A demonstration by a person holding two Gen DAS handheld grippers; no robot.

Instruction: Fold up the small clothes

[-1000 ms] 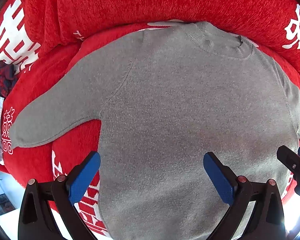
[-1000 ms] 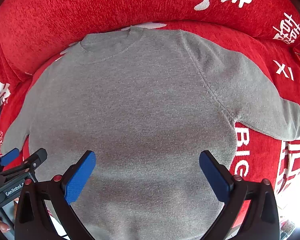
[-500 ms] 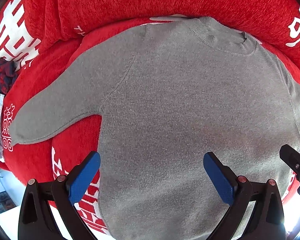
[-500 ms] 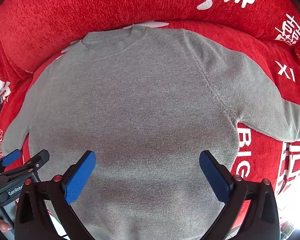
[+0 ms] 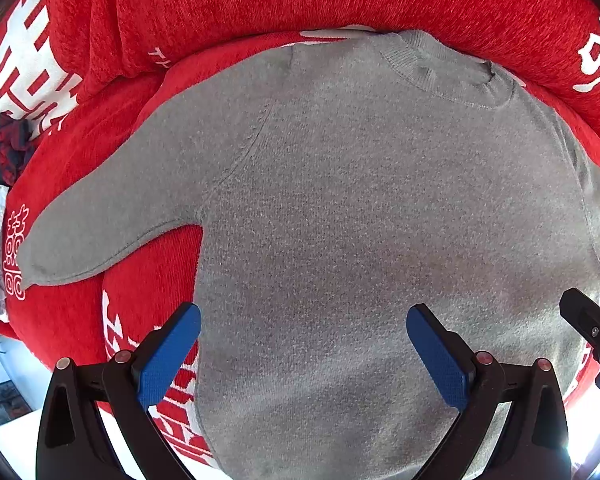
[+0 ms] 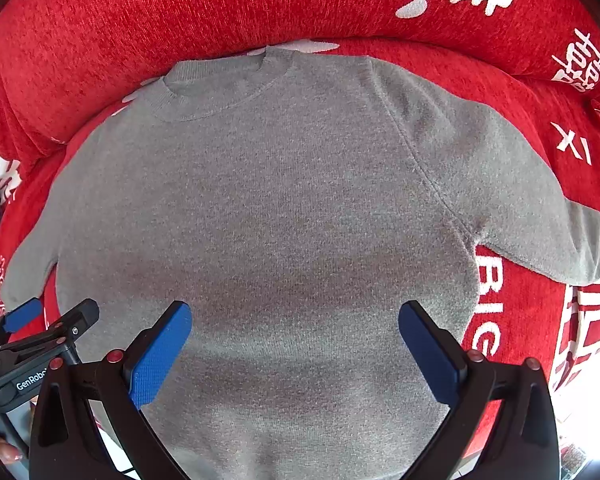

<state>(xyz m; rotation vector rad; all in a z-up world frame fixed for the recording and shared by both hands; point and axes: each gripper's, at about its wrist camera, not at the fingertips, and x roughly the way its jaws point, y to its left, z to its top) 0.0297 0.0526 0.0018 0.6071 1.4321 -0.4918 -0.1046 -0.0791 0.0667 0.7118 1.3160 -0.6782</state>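
A small grey knit sweater (image 5: 360, 208) lies flat and face up on a red cover, collar at the far side and both sleeves spread out. It also fills the right wrist view (image 6: 268, 216). My left gripper (image 5: 304, 344) hovers open and empty above the sweater's lower left part, near the left sleeve (image 5: 100, 220). My right gripper (image 6: 296, 344) hovers open and empty above the lower right part, near the right sleeve (image 6: 540, 208). Each gripper shows at the edge of the other's view.
The red cover (image 5: 300, 0) with white characters rises into a padded back behind the collar. Dark patterned clothes (image 5: 4, 148) lie at the far left edge. The cover's front edge runs below the hem, with a bright floor beyond.
Both grippers have drifted slightly forward over the sweater, so it sits a little lower and larger in each view. The sweater itself has not moved.
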